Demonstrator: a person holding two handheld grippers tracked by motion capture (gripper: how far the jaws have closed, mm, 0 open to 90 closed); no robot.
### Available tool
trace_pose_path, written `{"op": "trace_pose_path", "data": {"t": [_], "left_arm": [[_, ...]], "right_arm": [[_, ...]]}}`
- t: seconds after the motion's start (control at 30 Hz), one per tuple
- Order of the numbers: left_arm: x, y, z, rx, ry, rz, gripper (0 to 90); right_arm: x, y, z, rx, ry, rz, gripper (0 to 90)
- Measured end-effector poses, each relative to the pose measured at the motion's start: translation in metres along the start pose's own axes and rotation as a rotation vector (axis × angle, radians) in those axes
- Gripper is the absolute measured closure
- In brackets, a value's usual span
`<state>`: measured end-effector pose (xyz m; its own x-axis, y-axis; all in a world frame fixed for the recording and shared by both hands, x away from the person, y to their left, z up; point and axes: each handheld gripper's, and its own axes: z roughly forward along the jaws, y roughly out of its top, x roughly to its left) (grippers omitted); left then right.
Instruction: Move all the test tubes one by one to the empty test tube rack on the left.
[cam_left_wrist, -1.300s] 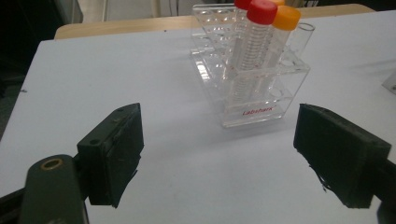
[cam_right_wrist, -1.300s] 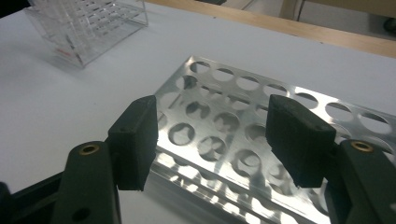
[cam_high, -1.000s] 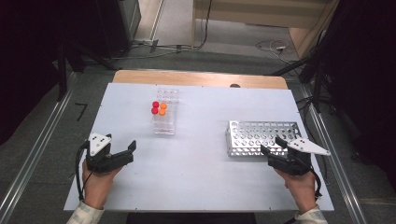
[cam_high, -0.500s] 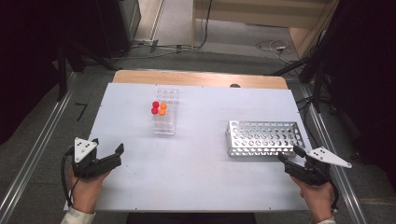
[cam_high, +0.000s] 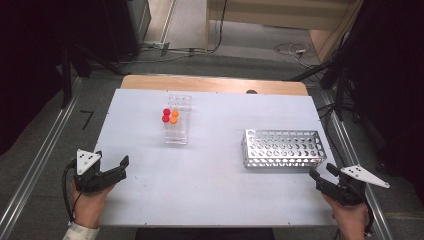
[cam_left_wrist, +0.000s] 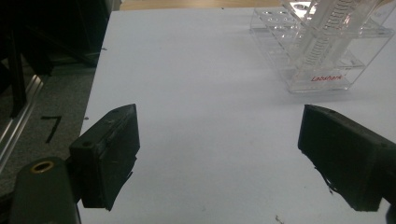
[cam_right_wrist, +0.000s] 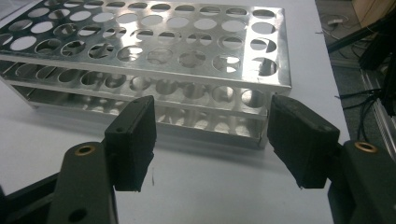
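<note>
Both tongs hover wide open and empty over the near edge of the white tabletop (cam_high: 220, 175): the left tongs (cam_high: 120, 167) at the near left corner, the right tongs (cam_high: 317, 176) at the near right.

Just ahead of the right tongs, close but not touching, stands the metal rack (cam_high: 283, 148), its near long side square to the open jaws in the right gripper view (cam_right_wrist: 154, 60). It is a shiny folded-sheet frame with rows of round holes on stacked tiers, every hole empty. It looks stiff and fairly light, with smooth faces likely to slip; the upright end plate or the rim of the top sheet seems the surest place to pinch.

Well ahead of the left tongs and off to their right is the clear plastic rack (cam_high: 177, 125), seen closer in the left gripper view (cam_left_wrist: 327, 51), bearing red lettering on its base. It carries three capped tubes (cam_high: 170, 116), two red and one orange. The tubes look light, smooth and breakable; each is probably best gripped just under its cap and lifted straight up.
</note>
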<state>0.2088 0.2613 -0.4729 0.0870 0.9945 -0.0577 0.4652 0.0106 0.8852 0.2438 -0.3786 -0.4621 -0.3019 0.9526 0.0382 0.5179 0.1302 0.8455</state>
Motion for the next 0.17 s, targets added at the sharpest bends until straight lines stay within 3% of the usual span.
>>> {"op": "trace_pose_path", "data": {"t": [0.17], "left_arm": [[0.0002,-0.0023,0.0030,0.009,0.002,0.003,12.9]], "right_arm": [[-0.0025,-0.0019,-0.0007,0.003,-0.006,0.008,29.1]]}}
